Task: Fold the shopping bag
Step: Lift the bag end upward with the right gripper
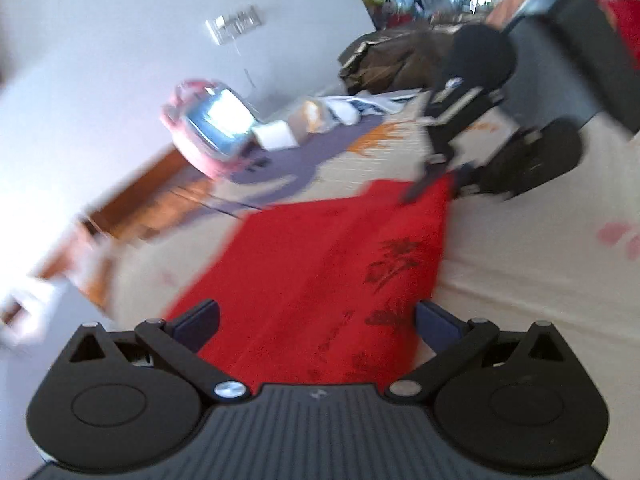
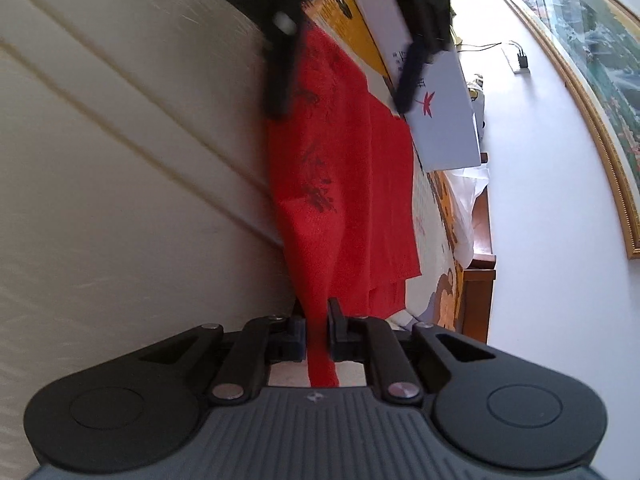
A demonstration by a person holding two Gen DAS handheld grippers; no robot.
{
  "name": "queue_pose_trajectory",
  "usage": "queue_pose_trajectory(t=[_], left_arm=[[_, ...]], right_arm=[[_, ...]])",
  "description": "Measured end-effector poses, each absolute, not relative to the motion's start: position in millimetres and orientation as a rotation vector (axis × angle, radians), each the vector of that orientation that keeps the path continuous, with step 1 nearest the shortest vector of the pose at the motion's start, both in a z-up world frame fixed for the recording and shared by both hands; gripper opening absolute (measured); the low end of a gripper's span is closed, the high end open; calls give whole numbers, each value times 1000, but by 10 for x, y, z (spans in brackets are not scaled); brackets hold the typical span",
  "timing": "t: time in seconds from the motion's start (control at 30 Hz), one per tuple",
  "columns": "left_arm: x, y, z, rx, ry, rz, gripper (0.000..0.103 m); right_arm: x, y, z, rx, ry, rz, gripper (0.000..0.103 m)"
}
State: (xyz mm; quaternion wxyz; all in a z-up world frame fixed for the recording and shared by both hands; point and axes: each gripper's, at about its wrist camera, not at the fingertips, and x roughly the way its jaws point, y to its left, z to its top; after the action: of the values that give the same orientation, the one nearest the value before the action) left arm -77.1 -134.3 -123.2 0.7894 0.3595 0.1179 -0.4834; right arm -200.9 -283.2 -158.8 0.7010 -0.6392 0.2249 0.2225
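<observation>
Nearest the right wrist camera, the right tool was clamped on a gathered edge of the red shopping bag, which stretched away across the pale surface toward the left tool at its far end. From the left wrist view, the left tool stood with its jaws wide apart over the near end of the bag, holding nothing. With only one thin pinch of fabric secured, a pull could have slipped the cloth free or dragged the whole bag sideways. Closing the left tool on a single layer risked a crooked, bunched fold.
</observation>
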Motion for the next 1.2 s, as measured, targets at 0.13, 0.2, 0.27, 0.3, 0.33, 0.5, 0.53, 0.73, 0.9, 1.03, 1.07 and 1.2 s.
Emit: queue_pose_trajectory(t=[0.13, 0.2, 0.27, 0.3, 0.33, 0.5, 0.53, 0.73, 0.9, 1.03, 1.07, 1.2], left_arm=[[-854, -1277, -1107, 843, 247, -1090, 103], [-941, -1288, -1152, 928, 234, -1093, 103], [-1059, -1339, -1274, 1060, 178, -1042, 103], [-1094, -1361, -1321, 1102, 161, -1022, 103], [-1121, -1373, -1353, 1126, 149, -1013, 103], [-1206, -1403, -1448, 1199, 92, -1000, 103], [-1200, -1413, -1446, 1204, 92, -1002, 103], [-1019, -1524, -1358, 1175, 213, -1037, 103], [-648, -1521, -1244, 1039, 455, -1162, 87], [-452, -1514, -1216, 968, 578, -1244, 86], [-439, -1516, -1217, 966, 583, -1248, 86], [-453, -1538, -1210, 975, 556, -1227, 86]], right_arm=[[-1935, -2822, -1431, -1344, 525, 502, 10], [-1957, -2857, -1359, -1295, 529, 505, 10], [-1953, -2893, -1283, -1239, 533, 515, 10], [-1952, -2919, -1221, -1200, 532, 517, 10], [-1949, -2942, -1178, -1171, 531, 520, 10], [-1868, -3025, -987, -1034, 535, 538, 10], [-1844, -3035, -974, -1020, 534, 537, 10], [-1726, -3068, -959, -959, 517, 538, 10], [-1808, -3107, -896, -924, 505, 550, 10], [-1887, -3149, -820, -895, 493, 556, 10], [-1922, -3145, -809, -892, 491, 555, 10], [-1965, -3195, -748, -840, 479, 568, 10]])
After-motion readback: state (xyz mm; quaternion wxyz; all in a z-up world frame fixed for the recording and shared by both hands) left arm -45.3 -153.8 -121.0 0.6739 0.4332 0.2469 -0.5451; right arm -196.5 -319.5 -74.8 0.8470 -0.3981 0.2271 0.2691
